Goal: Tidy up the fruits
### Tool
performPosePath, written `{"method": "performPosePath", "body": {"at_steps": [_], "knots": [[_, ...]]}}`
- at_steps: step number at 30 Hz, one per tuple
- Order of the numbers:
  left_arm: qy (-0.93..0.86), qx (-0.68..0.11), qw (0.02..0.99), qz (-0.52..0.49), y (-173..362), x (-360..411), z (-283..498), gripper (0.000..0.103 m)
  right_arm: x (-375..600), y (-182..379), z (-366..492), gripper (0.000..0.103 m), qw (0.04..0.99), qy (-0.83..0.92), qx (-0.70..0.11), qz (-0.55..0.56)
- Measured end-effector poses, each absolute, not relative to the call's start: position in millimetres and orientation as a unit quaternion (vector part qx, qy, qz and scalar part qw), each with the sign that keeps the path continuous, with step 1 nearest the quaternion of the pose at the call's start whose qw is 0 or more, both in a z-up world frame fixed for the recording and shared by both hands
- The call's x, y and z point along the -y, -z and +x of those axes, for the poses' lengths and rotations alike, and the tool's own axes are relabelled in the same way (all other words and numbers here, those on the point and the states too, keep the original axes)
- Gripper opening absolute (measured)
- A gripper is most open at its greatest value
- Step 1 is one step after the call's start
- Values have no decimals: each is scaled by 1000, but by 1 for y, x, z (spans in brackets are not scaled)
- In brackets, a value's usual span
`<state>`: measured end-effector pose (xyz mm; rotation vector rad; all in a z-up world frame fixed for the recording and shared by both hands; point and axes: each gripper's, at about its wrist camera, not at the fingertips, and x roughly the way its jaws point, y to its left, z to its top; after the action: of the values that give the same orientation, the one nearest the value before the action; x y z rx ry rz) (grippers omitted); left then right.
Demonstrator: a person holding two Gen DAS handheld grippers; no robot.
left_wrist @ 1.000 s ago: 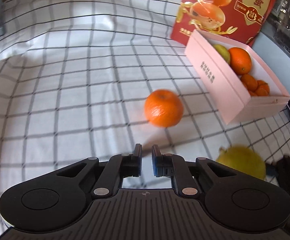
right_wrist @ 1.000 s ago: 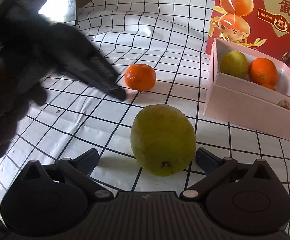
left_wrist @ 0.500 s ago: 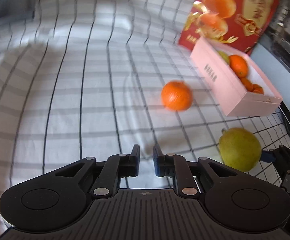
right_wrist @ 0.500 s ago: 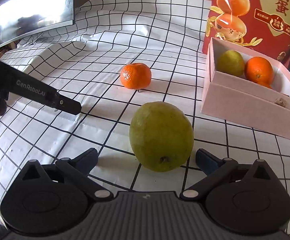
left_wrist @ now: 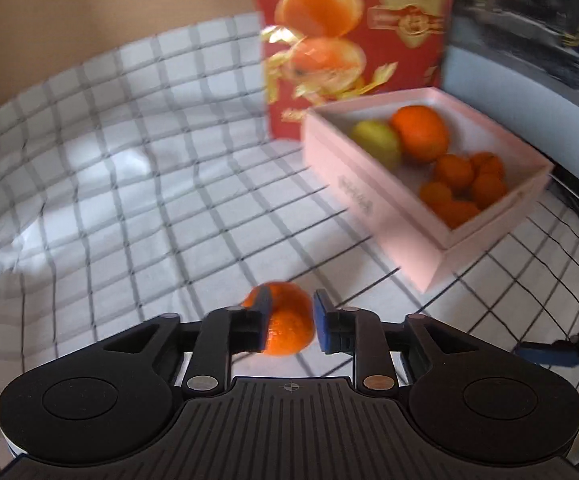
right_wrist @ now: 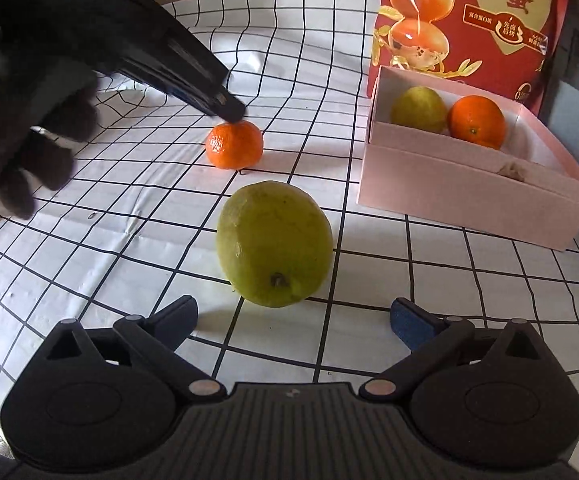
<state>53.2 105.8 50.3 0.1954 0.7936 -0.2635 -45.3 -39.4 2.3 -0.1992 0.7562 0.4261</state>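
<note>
Left wrist view: the left gripper (left_wrist: pixel 289 320) is shown low over the checked cloth (left_wrist: pixel 137 200), its jaws parted narrowly and set on either side of the loose mandarin (left_wrist: pixel 287 322), which lies at lower centre of the frame. A sliver of gap is seen at the right pad, so the fruit is judged bracketed but not yet clamped. The pink box (left_wrist: pixel 373 208), at centre right, already holds a green fruit, an orange and several small mandarins; the red carton (left_wrist: pixel 349 40) stands behind it at upper centre.

Right wrist view: the right gripper (right_wrist: pixel 293 320) is seen with its jaws spread wide, just short of the green citrus (right_wrist: pixel 275 244) at centre frame; nothing is held. The mandarin (right_wrist: pixel 234 145) is seen beyond it, at upper centre, with the tip of the left gripper (right_wrist: pixel 225 108) laid over its top. The pink box (right_wrist: pixel 469 196) lies at right.

Step in hand, as judged: closure on the mandarin. The pads should be centred on the fruit's widest girth and closed gently, since a round, soft-skinned fruit can be squeezed out forward or bruised. A straight lift is advised before the carry toward the open part of the box. The green citrus, being broad, is best taken with the jaws at full spread and pushed well past its middle.
</note>
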Motion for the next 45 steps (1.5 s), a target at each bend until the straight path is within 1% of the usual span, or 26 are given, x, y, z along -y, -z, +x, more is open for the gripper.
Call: {"method": "performPosePath", "body": {"at_steps": [2,4,6,9,14,17,25,34,35,36,38,43,44,45], "knots": [[150,-385,907,77,-51,-110,54,44,41,0,-47,102,905,-207,-360,-95],[143,-386,909,61,-52,-116,58,42,42,1,-48,102,906,-208,-356,-93],[120,-386,912,72,-51,-119,62,41,42,1,-50,102,907,-209,-354,-93],[95,-396,908,98,-47,-122,69,44,43,1,-49,103,908,-210,-350,-93],[71,-427,897,88,-37,-133,82,51,44,2,-50,103,908,-212,-349,-93],[77,-448,887,83,-29,-136,85,50,44,2,-50,103,908,-213,-348,-92],[85,-437,893,59,-28,-143,69,49,43,2,-51,103,908,-213,-348,-92],[101,-454,884,-53,-30,-160,-5,49,41,1,-45,103,903,-215,-359,-98],[96,-457,882,-65,-30,-162,-14,49,39,-1,-44,100,902,-212,-361,-103],[91,-459,880,-77,-31,-165,-21,49,37,-3,-42,96,905,-203,-356,-111],[82,-462,878,-99,-31,-172,-32,49,32,-9,-40,95,913,-188,-338,-133],[60,-469,872,-129,-31,-185,-43,49,16,-19,-28,93,911,-197,-323,-164],[55,-470,871,-133,-31,-188,-44,49,12,-19,-26,90,908,-203,-322,-172],[51,-472,870,-136,-31,-190,-45,49,8,-19,-23,86,906,-208,-323,-179]]}}
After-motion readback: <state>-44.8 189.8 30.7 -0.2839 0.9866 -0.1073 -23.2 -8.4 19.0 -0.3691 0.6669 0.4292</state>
